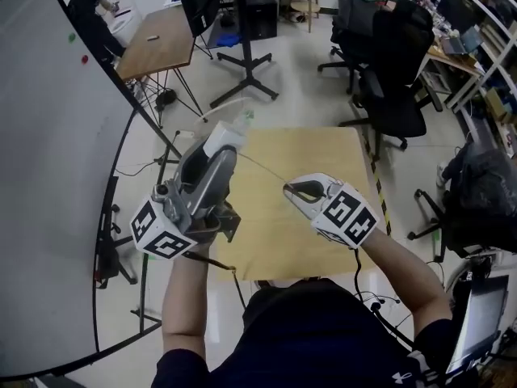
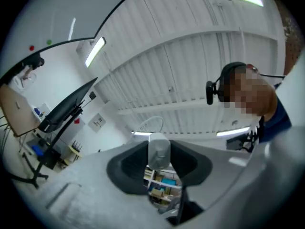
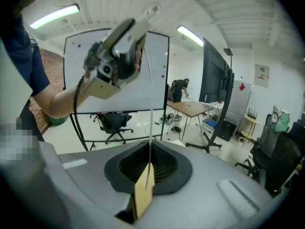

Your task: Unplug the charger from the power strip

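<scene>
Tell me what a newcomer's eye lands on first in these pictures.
The left gripper is tilted up over the wooden table, its jaws clamped on a white charger. A thin white cable runs straight from that charger to the right gripper, whose jaws are shut on it. No power strip shows in any view.

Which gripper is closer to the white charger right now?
Left. The left gripper grips the charger between its jaws; the right gripper is apart, farther right in the head view, shut on the thin cable.
</scene>
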A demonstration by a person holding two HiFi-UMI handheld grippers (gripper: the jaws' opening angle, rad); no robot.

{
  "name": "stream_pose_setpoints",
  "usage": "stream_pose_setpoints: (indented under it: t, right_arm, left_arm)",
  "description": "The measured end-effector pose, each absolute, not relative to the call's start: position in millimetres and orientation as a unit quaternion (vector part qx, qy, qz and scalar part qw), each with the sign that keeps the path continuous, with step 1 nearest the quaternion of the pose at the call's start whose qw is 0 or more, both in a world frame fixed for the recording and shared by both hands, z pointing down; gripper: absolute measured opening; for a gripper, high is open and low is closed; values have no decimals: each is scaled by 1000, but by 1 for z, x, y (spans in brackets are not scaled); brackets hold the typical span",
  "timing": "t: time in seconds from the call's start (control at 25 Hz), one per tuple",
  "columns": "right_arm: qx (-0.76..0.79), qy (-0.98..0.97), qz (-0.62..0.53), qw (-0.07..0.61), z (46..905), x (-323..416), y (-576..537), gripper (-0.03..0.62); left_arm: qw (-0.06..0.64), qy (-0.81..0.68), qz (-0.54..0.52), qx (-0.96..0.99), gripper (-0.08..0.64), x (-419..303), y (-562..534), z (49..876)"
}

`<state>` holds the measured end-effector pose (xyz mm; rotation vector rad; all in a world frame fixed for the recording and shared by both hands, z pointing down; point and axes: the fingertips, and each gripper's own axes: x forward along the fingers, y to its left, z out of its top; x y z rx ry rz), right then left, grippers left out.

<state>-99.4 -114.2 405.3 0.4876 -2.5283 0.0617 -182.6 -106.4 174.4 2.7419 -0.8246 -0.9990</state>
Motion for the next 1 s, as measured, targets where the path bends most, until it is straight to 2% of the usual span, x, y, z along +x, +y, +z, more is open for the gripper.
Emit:
stream_pose_setpoints:
  t: [0.16,0.32,0.44,0.6,0.72,0.84,1.0]
  right_arm:
    - [187,-958,-24,215,366,-88,-90,9]
    - [203,-943,-150,218,315,-69,-68,9]
    - [189,-924,-255,213,273,-65,-40,9]
    - [164,-904,-333,213,235,-65,-29,8]
    - [163,-893,-369,201,206,-66,-49,8]
    - [171,-912,-325,183,189,-62,-90,9]
    - [247,-943,-139,172,209,-36,-169,8]
  left_arm:
    - [55,-359,-267,893,133,-203,-131,193]
    - [90,-423,-153,889,133,-207,-164,247]
    - [78,-439,-38,894,132,-192,-177,298]
    - [61,-347,90,932,133,-135,-153,349]
    - [77,-220,139,962,133,-87,-112,377]
    - [119,-97,103,983,132,-54,-66,376]
    - [174,10,46,984,132,-33,-15,359]
